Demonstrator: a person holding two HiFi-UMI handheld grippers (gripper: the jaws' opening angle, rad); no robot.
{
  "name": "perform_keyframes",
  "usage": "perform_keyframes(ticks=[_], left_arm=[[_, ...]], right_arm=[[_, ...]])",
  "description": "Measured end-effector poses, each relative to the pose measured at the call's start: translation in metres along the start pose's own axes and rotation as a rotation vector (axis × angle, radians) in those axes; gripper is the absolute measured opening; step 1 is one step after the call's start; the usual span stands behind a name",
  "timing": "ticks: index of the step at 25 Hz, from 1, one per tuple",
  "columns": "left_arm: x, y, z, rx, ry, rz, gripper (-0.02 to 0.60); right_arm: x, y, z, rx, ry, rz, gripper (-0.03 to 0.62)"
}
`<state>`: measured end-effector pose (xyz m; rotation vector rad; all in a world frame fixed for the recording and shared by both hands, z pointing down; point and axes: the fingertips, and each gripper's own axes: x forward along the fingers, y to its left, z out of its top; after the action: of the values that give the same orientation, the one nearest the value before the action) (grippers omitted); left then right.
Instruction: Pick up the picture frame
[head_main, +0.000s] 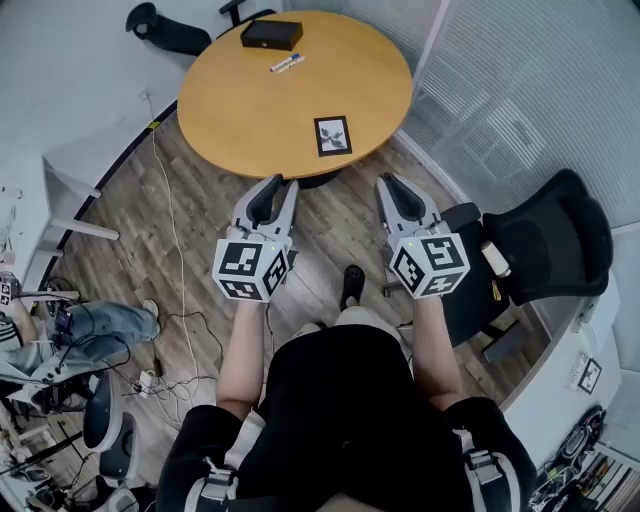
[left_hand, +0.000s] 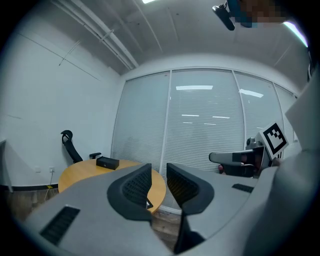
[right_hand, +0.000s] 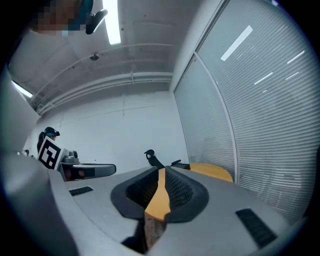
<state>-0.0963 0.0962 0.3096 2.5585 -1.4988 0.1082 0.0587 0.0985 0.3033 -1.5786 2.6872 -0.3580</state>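
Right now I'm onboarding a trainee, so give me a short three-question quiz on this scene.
1. True or false: the picture frame lies flat on the round table.
2. Which lies nearest the person: A black box, B pen, C picture frame?
3. Fill in: the left tongs and the right tongs each hold ____.
Key: 1 true; 2 C; 3 nothing.

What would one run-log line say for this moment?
phase: pre-grasp | left gripper: open, empty | right gripper: open, empty | picture frame: flat on round table, untouched
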Motion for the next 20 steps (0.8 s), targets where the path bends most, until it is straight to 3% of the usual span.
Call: perform_keyframes(ticks=[7,15,20], left_arm=[[0.068,-0.003,0.008,0.011,0.003,0.035,0.109],[0.129,-0.009,-0.025,-0.038,0.065,0.072,0.109],[0.139,-0.02,-0.048,-0.058,0.111,0.099,0.109]], right_arm=[[0.039,-0.067,0.015,-0.009,0.007,0.04,0.091],[0.073,-0.121,-0.016,0.023,0.1,0.102,0.102],[0.068,-0.137,-0.038,0.056,0.143,0.12,0.106]])
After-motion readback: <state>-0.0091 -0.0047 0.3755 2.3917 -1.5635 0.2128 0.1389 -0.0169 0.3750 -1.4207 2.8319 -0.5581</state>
